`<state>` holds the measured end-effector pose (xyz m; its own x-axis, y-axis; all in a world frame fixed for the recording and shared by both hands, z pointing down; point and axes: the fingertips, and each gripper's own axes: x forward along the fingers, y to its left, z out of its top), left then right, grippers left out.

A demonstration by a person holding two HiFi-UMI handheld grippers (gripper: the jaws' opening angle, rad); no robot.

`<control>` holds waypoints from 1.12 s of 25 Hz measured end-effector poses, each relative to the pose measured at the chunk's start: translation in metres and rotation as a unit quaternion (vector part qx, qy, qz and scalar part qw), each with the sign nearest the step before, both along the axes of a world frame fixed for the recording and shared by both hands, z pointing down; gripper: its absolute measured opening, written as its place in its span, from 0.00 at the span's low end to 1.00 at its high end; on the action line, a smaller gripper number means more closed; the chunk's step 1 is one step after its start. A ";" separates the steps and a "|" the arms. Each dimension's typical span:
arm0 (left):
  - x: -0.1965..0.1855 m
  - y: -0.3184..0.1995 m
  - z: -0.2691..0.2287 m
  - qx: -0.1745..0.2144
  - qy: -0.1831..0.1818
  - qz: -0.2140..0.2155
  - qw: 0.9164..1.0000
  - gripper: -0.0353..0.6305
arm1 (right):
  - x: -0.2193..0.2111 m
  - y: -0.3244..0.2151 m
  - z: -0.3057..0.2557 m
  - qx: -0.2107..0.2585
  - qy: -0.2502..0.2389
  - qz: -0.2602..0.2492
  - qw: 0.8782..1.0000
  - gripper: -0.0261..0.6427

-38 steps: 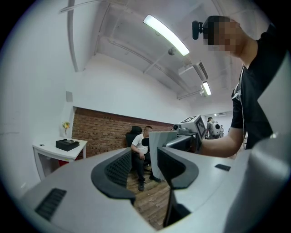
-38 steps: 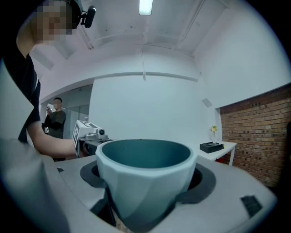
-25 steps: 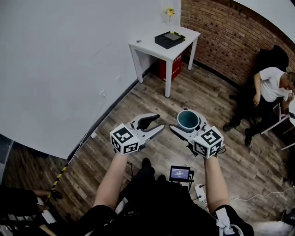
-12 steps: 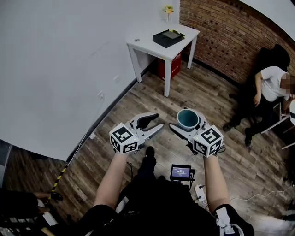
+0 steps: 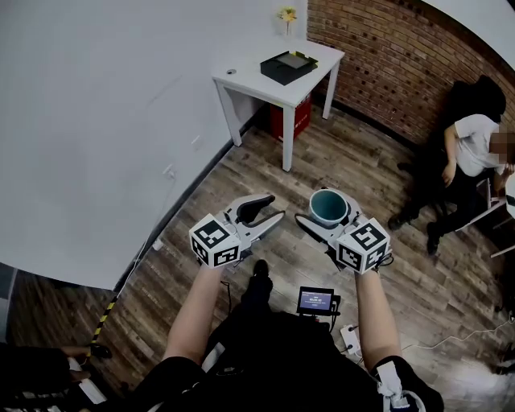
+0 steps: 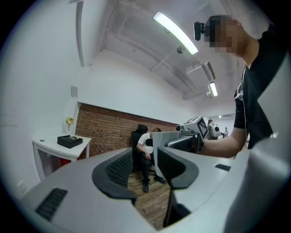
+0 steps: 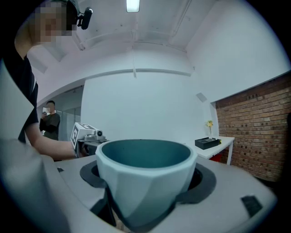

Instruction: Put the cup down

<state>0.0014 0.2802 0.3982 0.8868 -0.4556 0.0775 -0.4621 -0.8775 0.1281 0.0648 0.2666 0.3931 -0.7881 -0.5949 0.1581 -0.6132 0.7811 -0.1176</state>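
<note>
A pale teal faceted cup point(image 5: 328, 207) point(image 7: 145, 182) stands upright between the jaws of my right gripper point(image 5: 331, 212), which is shut on it, held in the air above the wooden floor. The cup's inside looks empty. My left gripper point(image 5: 265, 212) point(image 6: 144, 169) is held beside it at the same height, open with nothing between its dark pads. A white table point(image 5: 278, 75) point(image 7: 217, 144) point(image 6: 50, 144) stands ahead by the white wall, well beyond both grippers.
On the table lie a black box point(image 5: 289, 65) and a small vase with a yellow flower point(image 5: 286, 18). A red box point(image 5: 291, 118) sits under it. A person sits on a chair point(image 5: 471, 157) by the brick wall at the right. Cables and a small screen point(image 5: 315, 301) lie near my feet.
The table and floor have shifted left and down in the head view as I moved closer. Both grippers keep their pose, the cup still gripped.
</note>
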 end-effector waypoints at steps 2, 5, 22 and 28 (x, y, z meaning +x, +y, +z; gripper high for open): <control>-0.001 -0.011 0.002 -0.002 0.002 -0.001 1.000 0.31 | 0.001 -0.010 0.002 -0.002 -0.001 0.004 1.000 0.65; -0.002 -0.027 0.009 -0.009 0.002 0.002 1.000 0.31 | 0.003 -0.027 0.008 -0.008 -0.002 0.008 1.000 0.65; -0.028 -0.149 0.014 -0.025 0.015 0.030 0.999 0.31 | -0.026 -0.146 0.011 -0.027 0.003 0.032 0.999 0.65; -0.044 -0.190 0.014 -0.028 0.018 0.045 0.998 0.31 | -0.042 -0.189 0.010 -0.031 0.004 0.042 0.999 0.65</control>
